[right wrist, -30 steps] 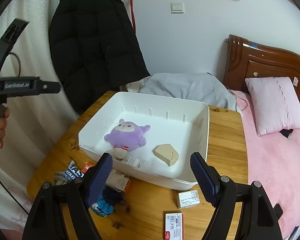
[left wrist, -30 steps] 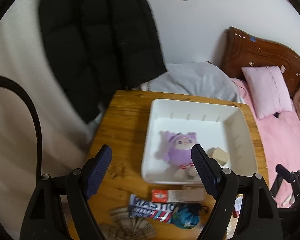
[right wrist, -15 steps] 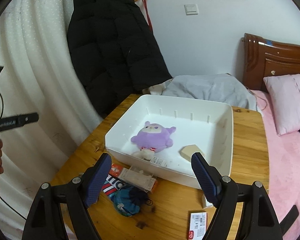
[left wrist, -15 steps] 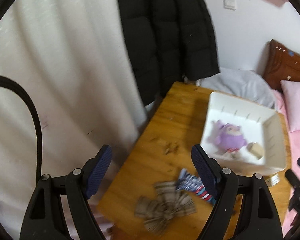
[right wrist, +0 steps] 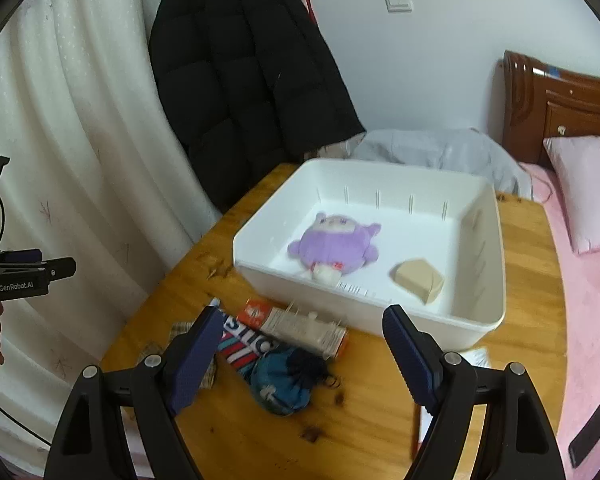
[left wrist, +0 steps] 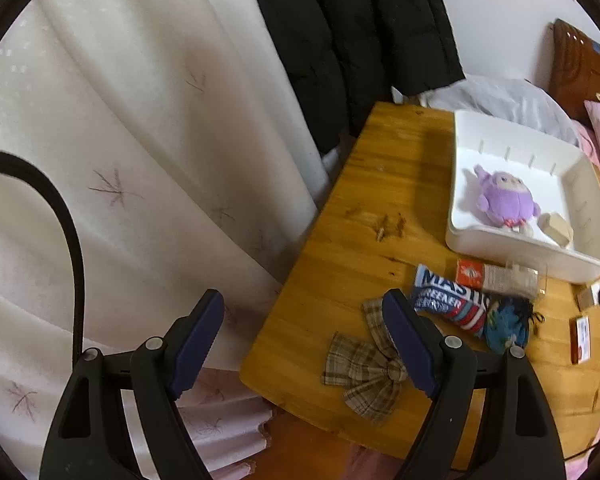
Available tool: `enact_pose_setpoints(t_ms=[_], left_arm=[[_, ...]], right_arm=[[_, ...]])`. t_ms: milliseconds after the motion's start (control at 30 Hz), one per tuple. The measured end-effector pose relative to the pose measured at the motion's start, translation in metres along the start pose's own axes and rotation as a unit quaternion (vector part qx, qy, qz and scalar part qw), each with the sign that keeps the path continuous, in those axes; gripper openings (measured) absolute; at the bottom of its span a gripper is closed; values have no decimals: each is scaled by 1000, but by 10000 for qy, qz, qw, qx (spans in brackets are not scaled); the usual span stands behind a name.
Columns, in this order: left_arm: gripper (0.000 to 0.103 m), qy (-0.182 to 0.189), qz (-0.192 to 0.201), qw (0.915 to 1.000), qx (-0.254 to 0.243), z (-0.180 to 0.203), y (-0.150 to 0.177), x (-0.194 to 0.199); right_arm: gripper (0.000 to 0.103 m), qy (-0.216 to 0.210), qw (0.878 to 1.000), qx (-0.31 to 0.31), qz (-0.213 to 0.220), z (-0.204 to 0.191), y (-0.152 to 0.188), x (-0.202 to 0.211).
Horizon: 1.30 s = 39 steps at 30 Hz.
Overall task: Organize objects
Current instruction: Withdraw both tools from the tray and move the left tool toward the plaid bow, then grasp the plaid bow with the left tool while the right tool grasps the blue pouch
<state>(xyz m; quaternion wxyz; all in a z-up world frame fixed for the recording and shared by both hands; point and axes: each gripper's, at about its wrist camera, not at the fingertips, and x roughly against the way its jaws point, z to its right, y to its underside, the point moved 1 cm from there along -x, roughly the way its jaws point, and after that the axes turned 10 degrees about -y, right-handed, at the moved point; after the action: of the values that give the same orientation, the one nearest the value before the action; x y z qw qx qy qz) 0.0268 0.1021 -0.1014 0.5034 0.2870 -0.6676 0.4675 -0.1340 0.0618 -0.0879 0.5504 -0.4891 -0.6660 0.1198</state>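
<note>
A white bin (right wrist: 484, 240) on the wooden table (right wrist: 372, 432) holds a purple plush toy (right wrist: 334, 244) and a beige block (right wrist: 418, 279); the bin also shows in the left wrist view (left wrist: 580, 258). In front of it lie a clear-topped box with an orange end (right wrist: 300, 326), a blue snack packet (right wrist: 240, 344), a blue drawstring pouch (right wrist: 288, 380) and a plaid bow (left wrist: 368, 364). My left gripper (left wrist: 308, 344) is open and empty above the table's left corner, by the bow. My right gripper (right wrist: 300, 356) is open and empty above the pouch.
A white curtain (left wrist: 120, 160) hangs left of the table. A black coat (right wrist: 244, 72) hangs on the wall behind. A grey cloth (right wrist: 432, 148) lies behind the bin. A bed with a pink pillow (right wrist: 588, 188) is on the right. Small cards (left wrist: 580, 338) lie near the table's right side.
My left gripper swung left and back, from over the bin to the table's left corner. My right gripper moved left and closer to the loose items. Both stayed open.
</note>
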Motion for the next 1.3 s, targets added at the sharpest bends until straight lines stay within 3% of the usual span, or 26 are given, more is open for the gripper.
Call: enact_pose_setpoints(t_ms=[267, 567, 867, 1033, 1300], left_arm=[[84, 634, -228, 9950, -731, 12, 10, -15], [84, 1305, -495, 9752, -1720, 33, 19, -35], [84, 1912, -836, 9402, -2691, 61, 27, -58], [84, 2296, -1181, 9135, -3145, 75, 35, -75], [84, 2481, -1481, 8801, -3768, 94, 54, -101]], right_arm=[[83, 171, 9994, -91, -298, -25, 22, -22], [83, 494, 9951, -621, -597, -38, 39, -47], [83, 821, 9813, -1517, -857, -34, 56, -74], [83, 985, 9689, -2060, -955, -25, 64, -88], [79, 1278, 9552, -2474, -1000, -13, 73, -106]])
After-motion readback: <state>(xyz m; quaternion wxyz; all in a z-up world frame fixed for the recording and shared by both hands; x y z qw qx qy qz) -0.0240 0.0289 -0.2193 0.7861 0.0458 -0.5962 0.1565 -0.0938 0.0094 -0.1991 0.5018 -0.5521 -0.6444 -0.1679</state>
